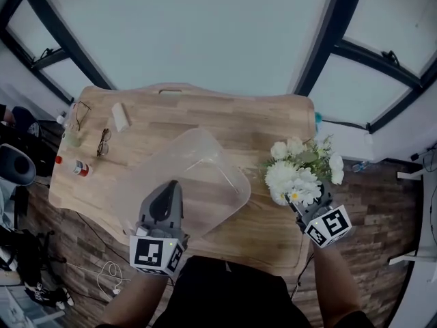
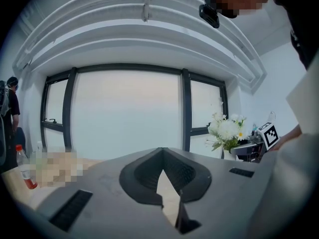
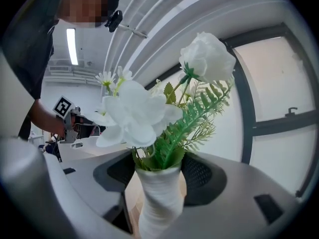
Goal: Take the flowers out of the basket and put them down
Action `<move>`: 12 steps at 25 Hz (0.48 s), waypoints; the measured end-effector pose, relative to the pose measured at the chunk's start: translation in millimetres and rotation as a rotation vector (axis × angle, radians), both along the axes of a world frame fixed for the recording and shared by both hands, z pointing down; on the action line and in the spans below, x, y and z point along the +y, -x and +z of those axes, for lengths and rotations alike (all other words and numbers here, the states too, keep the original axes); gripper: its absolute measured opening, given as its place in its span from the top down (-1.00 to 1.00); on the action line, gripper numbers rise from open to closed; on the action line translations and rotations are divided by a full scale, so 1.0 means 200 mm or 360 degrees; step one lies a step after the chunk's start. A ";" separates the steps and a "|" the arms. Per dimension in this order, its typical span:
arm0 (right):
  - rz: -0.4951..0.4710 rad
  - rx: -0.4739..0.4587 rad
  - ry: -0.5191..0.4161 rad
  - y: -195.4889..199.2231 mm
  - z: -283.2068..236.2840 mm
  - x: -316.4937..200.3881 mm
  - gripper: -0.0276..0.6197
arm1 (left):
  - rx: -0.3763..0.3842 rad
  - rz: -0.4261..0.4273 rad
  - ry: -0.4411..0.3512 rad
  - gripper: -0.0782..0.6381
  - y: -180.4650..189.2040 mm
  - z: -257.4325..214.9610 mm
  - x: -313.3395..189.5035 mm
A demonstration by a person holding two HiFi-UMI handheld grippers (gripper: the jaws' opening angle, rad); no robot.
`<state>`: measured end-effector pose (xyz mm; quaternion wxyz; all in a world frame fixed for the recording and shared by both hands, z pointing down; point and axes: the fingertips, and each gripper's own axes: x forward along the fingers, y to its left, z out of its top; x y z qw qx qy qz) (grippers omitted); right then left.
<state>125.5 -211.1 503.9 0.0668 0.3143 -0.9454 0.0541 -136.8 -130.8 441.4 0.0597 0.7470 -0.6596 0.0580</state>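
Plenty tucked out of sight around the right hand-held gripper [image 1: 300,212]!
From above, its jaws vanish beneath the flowers [image 1: 298,173]; in its own view the foot of the white wrap [image 3: 158,203] runs off the bottom edge, and small items [image 1: 103,142] far left of the left hand-held gripper [image 1: 171,185] are too tiny to name.

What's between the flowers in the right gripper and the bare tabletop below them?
Nothing visible. The right gripper holds the flowers by their white wrapped base, clear of the basket, over bare wood on the right of the table. The basket and the left gripper lie to their left, out of the path down.
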 end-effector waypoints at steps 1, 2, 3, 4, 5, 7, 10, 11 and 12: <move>0.0000 -0.0001 0.0005 0.00 0.01 0.00 -0.02 | 0.0000 -0.0003 0.0002 0.77 0.01 0.00 -0.01; -0.0001 -0.0006 0.0012 0.01 0.03 -0.01 -0.02 | 0.0000 -0.0006 0.0003 0.77 0.01 -0.01 -0.01; -0.0001 -0.0011 0.0018 0.01 0.04 -0.01 -0.02 | 0.0001 -0.0008 0.0004 0.77 0.01 -0.01 -0.02; -0.0002 -0.0010 0.0020 0.02 0.05 -0.01 -0.02 | 0.0003 -0.0008 0.0006 0.77 0.01 -0.01 -0.02; -0.0005 -0.0002 0.0017 0.03 0.07 -0.01 -0.02 | 0.0005 -0.0006 0.0006 0.77 0.00 -0.01 -0.02; -0.0014 0.0009 0.0005 0.04 0.09 -0.01 -0.02 | 0.0010 -0.0003 0.0009 0.77 0.00 -0.01 -0.01; -0.0017 -0.0014 0.0009 0.05 0.11 -0.03 -0.02 | 0.0017 0.0009 0.0012 0.77 -0.03 0.00 -0.02; -0.0013 -0.0022 0.0017 0.05 0.12 -0.03 -0.02 | 0.0016 0.0017 0.0013 0.77 -0.04 0.00 -0.02; -0.0011 -0.0026 0.0025 0.05 0.14 -0.03 -0.02 | 0.0013 0.0024 0.0016 0.77 -0.04 0.01 -0.02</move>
